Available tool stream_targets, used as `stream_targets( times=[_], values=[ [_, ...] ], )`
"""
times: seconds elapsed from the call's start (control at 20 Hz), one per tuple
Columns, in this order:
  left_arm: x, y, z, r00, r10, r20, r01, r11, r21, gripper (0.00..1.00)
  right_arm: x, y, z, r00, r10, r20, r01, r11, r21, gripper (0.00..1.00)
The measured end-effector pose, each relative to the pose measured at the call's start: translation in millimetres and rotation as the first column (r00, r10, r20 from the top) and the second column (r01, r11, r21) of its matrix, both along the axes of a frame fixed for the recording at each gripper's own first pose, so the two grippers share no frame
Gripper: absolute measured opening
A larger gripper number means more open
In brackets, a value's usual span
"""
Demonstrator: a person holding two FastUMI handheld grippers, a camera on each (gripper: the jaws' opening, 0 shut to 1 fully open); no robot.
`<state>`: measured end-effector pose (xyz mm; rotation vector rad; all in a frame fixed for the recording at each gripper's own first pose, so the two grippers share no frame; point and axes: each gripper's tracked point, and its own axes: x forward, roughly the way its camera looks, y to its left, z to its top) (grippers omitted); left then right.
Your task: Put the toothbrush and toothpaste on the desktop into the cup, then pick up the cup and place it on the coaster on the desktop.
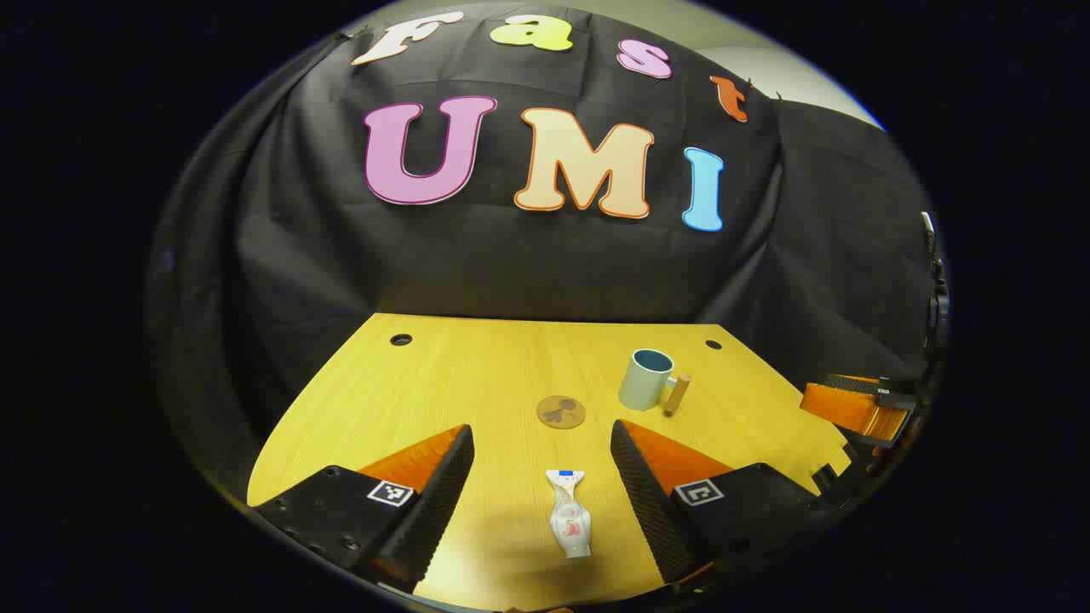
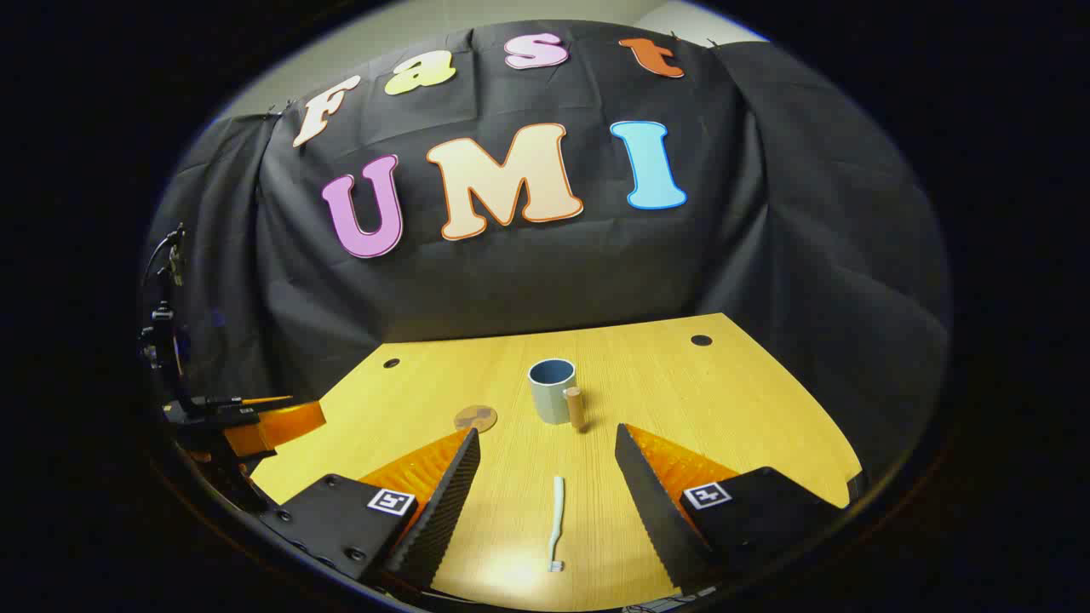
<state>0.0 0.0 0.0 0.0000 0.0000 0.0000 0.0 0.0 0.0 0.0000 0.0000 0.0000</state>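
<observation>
Nothing is done yet: the left tongs [image 1: 542, 464] hang spread wide over the toothpaste [image 1: 569, 518] and the right tongs [image 2: 547, 464] likewise over the toothbrush [image 2: 557, 521], both flat on the counter [image 2: 732, 400], with the empty cup [image 2: 552, 390] and bare coaster [image 2: 475, 418] beyond.

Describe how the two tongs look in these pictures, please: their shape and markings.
In the left gripper view, the left tongs have two wedge-shaped fingers with ridged inner faces. Each finger sits on a dark block with screws and a small square black-and-white marker. In the right gripper view, the right tongs have the same build: ridged wedges and one square marker per side.
</observation>
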Motion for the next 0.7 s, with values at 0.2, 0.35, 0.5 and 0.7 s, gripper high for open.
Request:
stream_targets(
  times=[0.2,0.35,0.5,0.7],
  values=[
    [4,19,-5,0.999,0.038,-0.015,-0.039,0.999,-0.02,0.95,11,6,-10,0.999,0.009,-0.051,-0.01,1.0,-0.011,0.98],
    [8,23,-7,0.998,0.05,-0.024,-0.051,0.999,-0.02,0.95,17,9,-12,0.997,0.012,-0.074,-0.013,1.0,-0.014,0.98],
    [13,32,-8,0.998,0.057,-0.039,-0.058,0.998,-0.024,0.95,22,8,-13,0.996,0.007,-0.087,-0.008,1.0,-0.012,0.98],
    [17,27,-12,0.998,0.03,-0.06,-0.032,0.999,-0.031,0.95,27,9,-16,0.994,-0.002,-0.105,0.001,1.0,-0.004,0.98]
  ],
)
